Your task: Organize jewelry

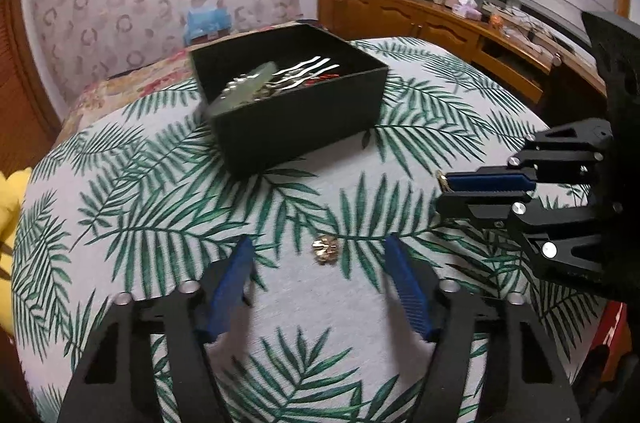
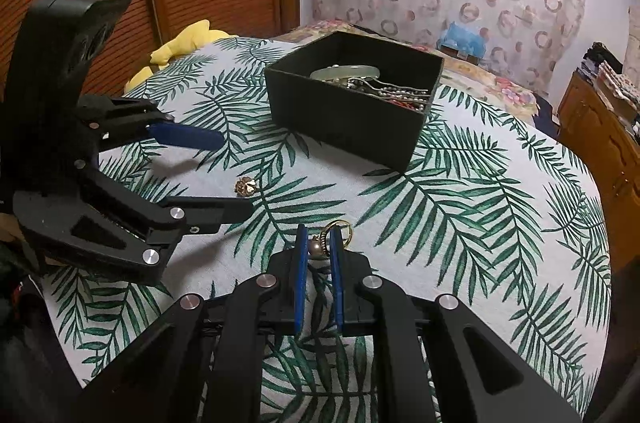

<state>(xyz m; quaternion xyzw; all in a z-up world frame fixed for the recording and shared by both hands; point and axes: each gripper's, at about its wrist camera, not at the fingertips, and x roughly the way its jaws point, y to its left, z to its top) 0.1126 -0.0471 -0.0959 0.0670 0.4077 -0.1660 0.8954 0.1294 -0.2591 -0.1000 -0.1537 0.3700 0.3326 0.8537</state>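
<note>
The left gripper [image 1: 320, 259] hangs over the leaf-print cloth [image 1: 280, 311] with its jaws about half open. A small gold flower charm [image 1: 325, 249] lies on the cloth between the blue pads [image 1: 230, 287], touching neither. In the right wrist view this charm [image 2: 245, 187] sits between the left gripper's [image 2: 236, 175] two fingers.

The right gripper [image 2: 320, 247] has its jaws narrow, clamped on a gold ring with a bead [image 2: 334, 237]; the ring loop sticks out past the pad tips. From the left wrist view the right gripper [image 1: 442, 189] comes in from the right, a glint of gold at its tip.

Farther back on the cloth stands a black box [image 1: 304, 127], open on top. In it lie a pale green bangle [image 2: 346, 73], wavy silver hairpins [image 1: 308, 73], pearl strands and red bits, all tangled.
</note>
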